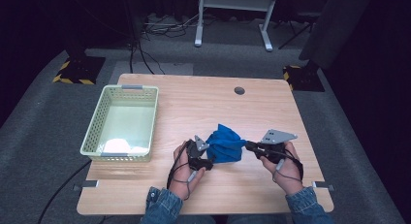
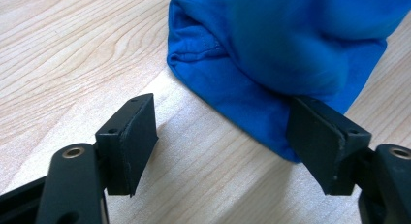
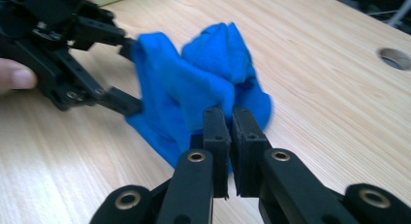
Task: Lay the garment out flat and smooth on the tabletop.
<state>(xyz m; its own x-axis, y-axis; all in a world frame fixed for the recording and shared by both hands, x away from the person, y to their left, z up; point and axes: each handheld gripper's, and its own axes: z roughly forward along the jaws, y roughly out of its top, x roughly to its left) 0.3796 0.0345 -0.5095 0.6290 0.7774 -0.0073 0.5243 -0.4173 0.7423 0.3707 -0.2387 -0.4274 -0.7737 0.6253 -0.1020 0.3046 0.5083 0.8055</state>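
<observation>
Right gripper (image 3: 229,118): jaws clenched on a fold of the blue cloth (image 3: 203,83), which was bunched at the near middle of the wooden table (image 1: 194,107), between the two grippers. Left gripper (image 2: 220,136): jaws spread wide, released, one pad just touching the cloth's hem, the other over bare wood. Pale green basket (image 1: 95,122): stood at the table's left side, well apart from the cloth, holding something white (image 1: 118,146) at its near end. Round cable hole (image 1: 239,90): near the far edge. Bare tabletop lay behind the cloth and to its right; nothing stood between cloth and basket.
</observation>
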